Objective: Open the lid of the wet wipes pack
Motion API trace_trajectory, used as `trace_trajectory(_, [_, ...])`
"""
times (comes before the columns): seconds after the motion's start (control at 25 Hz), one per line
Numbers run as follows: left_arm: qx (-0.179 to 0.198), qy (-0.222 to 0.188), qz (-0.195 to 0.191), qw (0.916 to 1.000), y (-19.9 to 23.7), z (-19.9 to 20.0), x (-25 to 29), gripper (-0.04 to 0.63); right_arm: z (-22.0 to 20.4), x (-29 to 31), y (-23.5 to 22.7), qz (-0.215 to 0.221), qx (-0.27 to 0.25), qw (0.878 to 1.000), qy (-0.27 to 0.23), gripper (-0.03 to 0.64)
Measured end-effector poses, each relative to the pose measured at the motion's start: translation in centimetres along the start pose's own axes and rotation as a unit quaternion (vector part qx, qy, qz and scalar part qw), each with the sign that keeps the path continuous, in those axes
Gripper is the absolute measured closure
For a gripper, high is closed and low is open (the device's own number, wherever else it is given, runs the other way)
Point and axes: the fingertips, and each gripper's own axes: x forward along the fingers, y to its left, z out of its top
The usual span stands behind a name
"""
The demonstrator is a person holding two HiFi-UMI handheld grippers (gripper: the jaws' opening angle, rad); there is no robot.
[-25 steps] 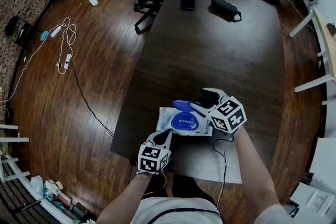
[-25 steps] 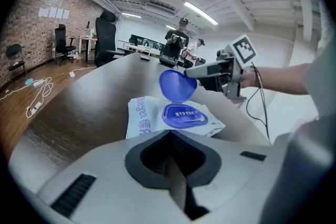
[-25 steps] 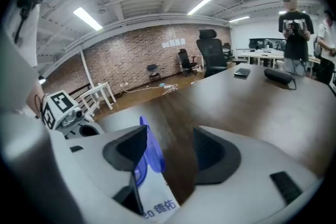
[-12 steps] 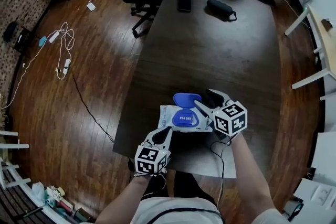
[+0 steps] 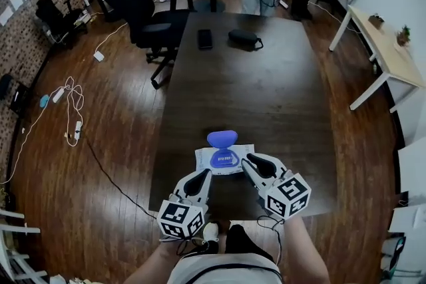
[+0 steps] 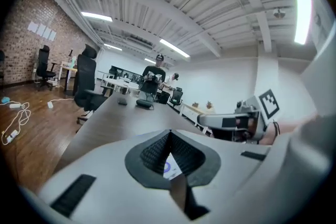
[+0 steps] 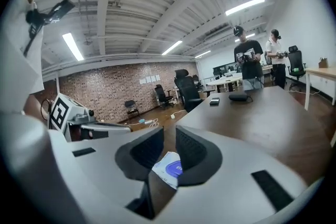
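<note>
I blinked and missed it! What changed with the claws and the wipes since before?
Both claws pulled back toward the person, off the wet wipes pack. The left claw, shut, left its near edge; the right claw left the blue lid, its jaws closing on nothing. The pack stayed on the table, lid still open.

The left tool (image 6: 169, 136) fills the lower picture, its pale grey jaws meeting at the tips, their dark ribbed pads (image 6: 152, 152) forming a closed wedge with nothing gripped. Through the hollow beneath them a corner of a white wet wipes pack with a blue oval lid (image 6: 170, 168) shows. A long dark wooden table (image 6: 121, 123) runs away ahead, bearing a flat black phone (image 6: 122, 103) and a black oblong pouch (image 6: 144, 104) near its far end. A black office chair (image 6: 86, 86) stands at its left, and white cables (image 6: 16, 123) lie on the wooden floor.
</note>
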Motion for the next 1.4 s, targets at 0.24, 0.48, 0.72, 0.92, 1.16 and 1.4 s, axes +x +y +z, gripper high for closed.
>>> trace_trajectory(0.24, [0.023, -0.044, -0.047, 0.9977, -3.6, 3.9, -4.5, 0.594, 0.3, -5.9, 4.3, -0.049, 0.006, 0.998, -0.033, 0.609])
trace_trajectory(0.48, [0.034, -0.057, -0.084, 0.9942, -5.4, 3.8, -7.8, 0.594, 1.3, -10.7, 8.2, -0.086, 0.006, 0.993, -0.082, 0.609])
trace_trajectory(0.72, [0.022, -0.046, -0.12, 0.9915, -7.0, 2.0, -9.9, 0.594, 2.3, -14.4, 12.1, -0.108, 0.005, 0.988, -0.108, 0.609])
trace_trajectory(0.92, [0.029, -0.053, -0.14, 0.9882, -9.2, 2.1, -11.4, 0.594, 1.8, -16.7, 14.3, -0.113, 0.0, 0.987, -0.11, 0.609])
trace_trajectory(1.16, [0.041, -0.07, -0.133, 0.9878, -12.0, 2.4, -14.4, 0.594, 2.3, -19.3, 17.3, -0.089, -0.022, 0.988, -0.127, 0.609])
trace_trajectory(1.4, [0.05, -0.08, -0.11, 0.9894, -16.9, 0.4, -18.7, 0.594, -0.6, -24.7, 20.4, -0.068, -0.025, 0.989, -0.125, 0.609])
